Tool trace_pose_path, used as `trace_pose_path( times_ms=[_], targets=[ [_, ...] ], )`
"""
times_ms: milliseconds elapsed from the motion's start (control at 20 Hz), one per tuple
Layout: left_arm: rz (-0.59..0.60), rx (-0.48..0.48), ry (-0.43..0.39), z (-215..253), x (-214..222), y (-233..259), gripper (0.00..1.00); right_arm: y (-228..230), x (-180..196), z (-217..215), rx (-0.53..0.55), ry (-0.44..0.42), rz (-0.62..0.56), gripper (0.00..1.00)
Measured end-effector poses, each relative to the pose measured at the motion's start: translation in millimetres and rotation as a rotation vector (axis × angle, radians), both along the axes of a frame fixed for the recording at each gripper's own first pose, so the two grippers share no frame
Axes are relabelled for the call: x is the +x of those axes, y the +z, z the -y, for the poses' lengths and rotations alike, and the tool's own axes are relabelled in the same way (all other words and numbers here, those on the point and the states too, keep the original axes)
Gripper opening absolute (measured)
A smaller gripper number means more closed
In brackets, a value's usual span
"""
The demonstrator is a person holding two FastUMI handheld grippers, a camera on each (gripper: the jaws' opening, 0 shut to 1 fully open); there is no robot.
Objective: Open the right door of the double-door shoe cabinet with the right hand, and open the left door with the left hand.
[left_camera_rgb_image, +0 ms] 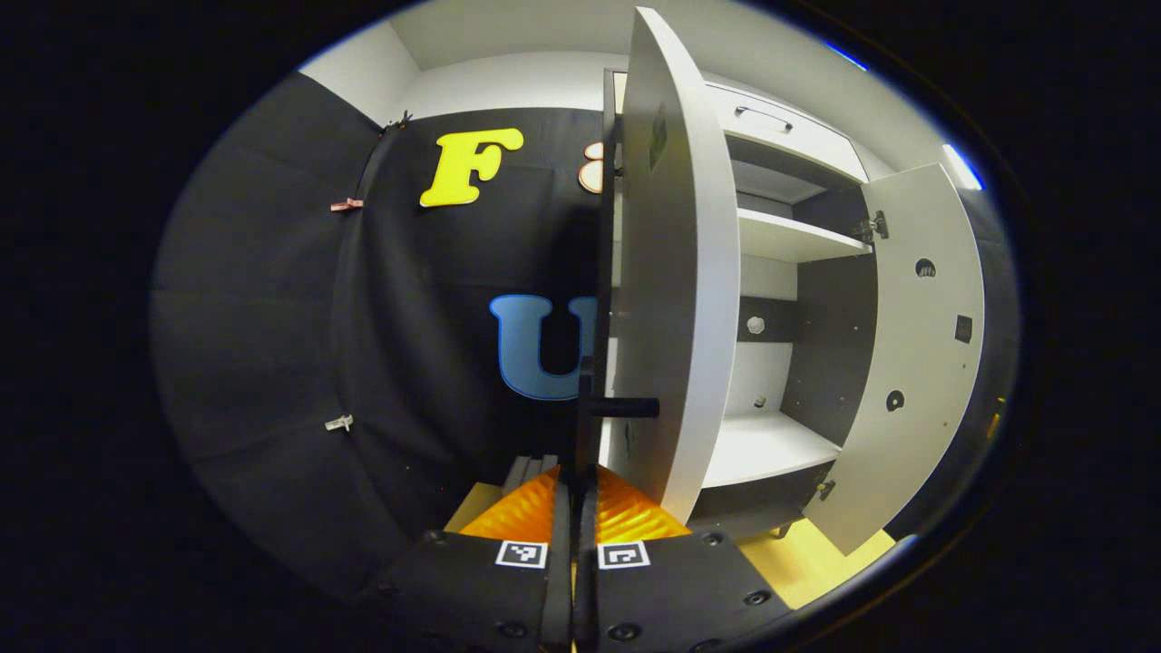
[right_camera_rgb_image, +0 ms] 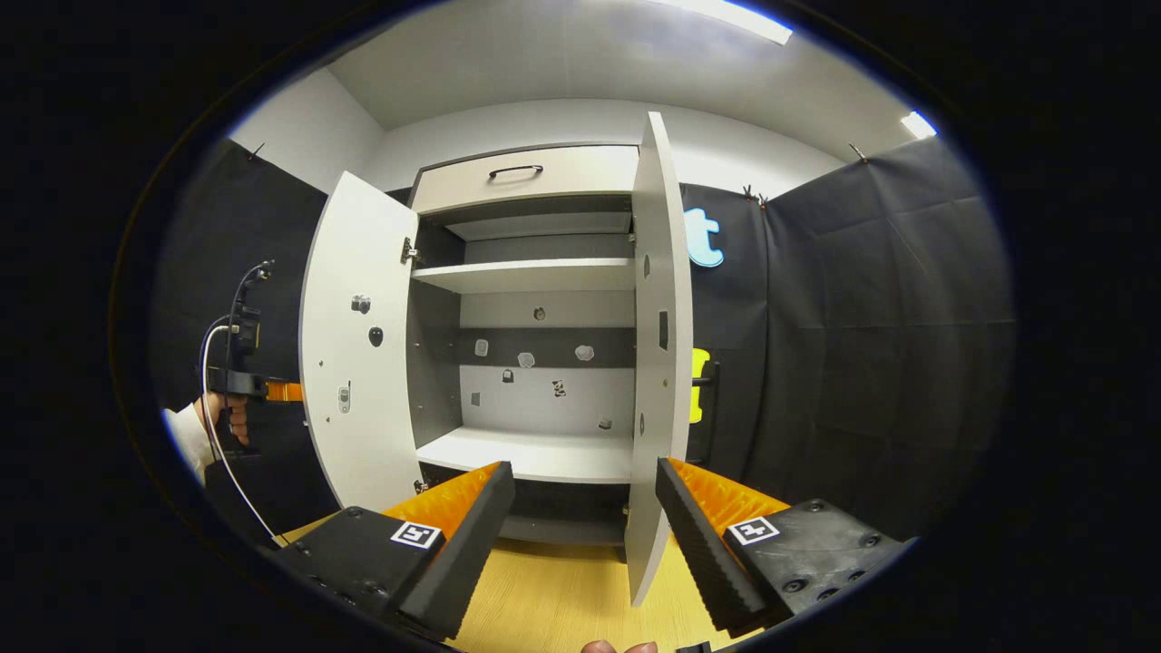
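The white shoe cabinet (right_camera_rgb_image: 535,272) stands with both doors swung out. In the left gripper view, the left door (left_camera_rgb_image: 676,290) is edge-on right in front of me, and my left gripper (left_camera_rgb_image: 573,476) is shut on its thin black vertical handle (left_camera_rgb_image: 606,272). The right door (left_camera_rgb_image: 916,345) hangs open farther off. In the right gripper view, my right gripper (right_camera_rgb_image: 583,467) is open, a little short of the right door (right_camera_rgb_image: 655,363), whose edge falls between the fingers without touching them. The left door (right_camera_rgb_image: 363,363) is wide open, with the left gripper (right_camera_rgb_image: 272,390) and a hand (right_camera_rgb_image: 222,413) behind it.
The cabinet has a top drawer (right_camera_rgb_image: 526,177) with a dark handle and bare white shelves (right_camera_rgb_image: 535,453) inside. It stands on a light wooden floor (right_camera_rgb_image: 544,589). Black cloth walls close in on both sides. A black handle (right_camera_rgb_image: 712,399) shows on the right door's outer face.
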State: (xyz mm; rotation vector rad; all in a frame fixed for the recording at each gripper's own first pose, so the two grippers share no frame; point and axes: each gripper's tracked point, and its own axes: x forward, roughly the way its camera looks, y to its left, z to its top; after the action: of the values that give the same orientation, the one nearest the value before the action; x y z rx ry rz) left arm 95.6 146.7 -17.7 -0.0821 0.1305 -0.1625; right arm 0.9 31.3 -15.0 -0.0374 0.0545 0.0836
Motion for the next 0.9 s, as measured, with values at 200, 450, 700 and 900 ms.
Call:
trace_pose_path(
  times_ms=[200, 450, 700, 900],
  targets=[
    [-0.006, -0.005, -0.043, -5, -2, -8, 0.11, 0, -2, -4, -0.019, -0.001, 0.000, 0.98],
    [-0.025, -0.026, -0.045, -5, -3, -20, 0.11, 2, -12, -8, -0.018, -0.004, -0.003, 0.99],
    [-0.015, -0.010, -0.044, -5, -8, -15, 0.11, 3, -19, -6, -0.019, -0.007, 0.000, 0.98],
    [0.003, -0.005, -0.030, -8, -23, -8, 0.12, 2, -21, -3, -0.004, -0.008, -0.002, 0.99]
  ],
)
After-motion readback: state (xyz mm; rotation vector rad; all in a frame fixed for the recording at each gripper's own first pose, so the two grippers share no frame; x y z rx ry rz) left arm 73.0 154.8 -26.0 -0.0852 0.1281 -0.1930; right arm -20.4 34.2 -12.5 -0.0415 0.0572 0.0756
